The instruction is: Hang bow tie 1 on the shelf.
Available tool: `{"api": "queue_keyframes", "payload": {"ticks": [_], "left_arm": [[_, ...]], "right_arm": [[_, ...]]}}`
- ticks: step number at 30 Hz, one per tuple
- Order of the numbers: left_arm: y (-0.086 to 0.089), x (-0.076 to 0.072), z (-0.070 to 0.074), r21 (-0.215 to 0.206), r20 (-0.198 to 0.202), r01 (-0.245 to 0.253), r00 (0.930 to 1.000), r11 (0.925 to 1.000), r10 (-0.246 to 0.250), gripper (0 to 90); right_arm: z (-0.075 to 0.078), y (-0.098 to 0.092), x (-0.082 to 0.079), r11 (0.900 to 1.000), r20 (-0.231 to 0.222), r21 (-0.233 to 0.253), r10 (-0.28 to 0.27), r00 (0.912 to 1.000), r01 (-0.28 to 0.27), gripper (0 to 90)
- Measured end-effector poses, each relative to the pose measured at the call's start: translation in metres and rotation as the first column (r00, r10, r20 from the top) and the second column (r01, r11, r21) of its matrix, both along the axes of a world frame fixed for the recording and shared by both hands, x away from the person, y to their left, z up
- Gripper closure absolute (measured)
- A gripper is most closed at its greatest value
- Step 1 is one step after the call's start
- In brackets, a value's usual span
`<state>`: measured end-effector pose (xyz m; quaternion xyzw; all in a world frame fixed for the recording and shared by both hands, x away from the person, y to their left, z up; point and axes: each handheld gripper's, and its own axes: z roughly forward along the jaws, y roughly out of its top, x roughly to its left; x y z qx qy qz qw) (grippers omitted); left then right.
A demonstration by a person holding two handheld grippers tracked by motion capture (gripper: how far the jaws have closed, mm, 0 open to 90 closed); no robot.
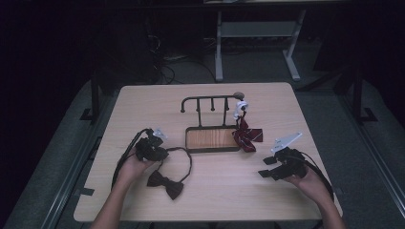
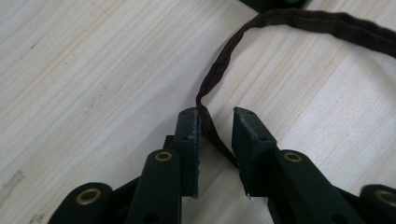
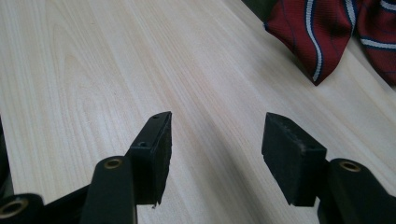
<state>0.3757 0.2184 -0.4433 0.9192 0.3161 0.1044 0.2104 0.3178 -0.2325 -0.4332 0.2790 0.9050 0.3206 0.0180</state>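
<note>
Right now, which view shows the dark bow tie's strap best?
Left gripper view: the strap runs close-up between the left hand-held gripper jaws. High view shows its whole loop, small. Right gripper view gives table and red tie.

A light wooden table [image 1: 205,200] stands on grey carpeted floor [image 1: 267,67] in a dim room. Behind it, the white legs of another desk [image 1: 218,47] rise, with what may be tangled cables [image 1: 165,59] beside them.
</note>
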Motion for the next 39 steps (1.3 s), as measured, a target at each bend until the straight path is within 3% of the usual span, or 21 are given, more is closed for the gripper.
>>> {"api": "queue_keyframes", "payload": {"ticks": [15, 26, 32, 39], "left_arm": [[-0.001, -0.003, 0.0, 0.016, -0.01, 0.019, 0.9998, 0.9997, -0.019, 88.9], [0.0, -0.013, 0.01, -0.003, 0.001, 0.044, 0.999, 0.999, -0.044, 89.9], [0.003, -0.018, 0.02, -0.044, 0.006, 0.045, 0.999, 0.998, -0.045, 89.9], [0.003, -0.025, 0.028, -0.038, 0.015, 0.069, 0.9975, 0.9969, -0.069, 89.8]], "right_arm": [[-0.002, 0.002, 0.0, 1.0, 0.006, -0.008, 0.014, 0.9999, -0.014, 42.1], [-0.002, 0.004, -0.001, 1.0, -0.002, -0.005, 0.022, 0.9998, -0.022, 42.0], [0.0, 0.001, -0.001, 1.0, 0.003, 0.005, 0.02, 0.9998, -0.02, 42.0], [0.002, -0.001, -0.001, 1.0, 0.005, 0.005, 0.013, 0.9999, -0.013, 42.0]]}}
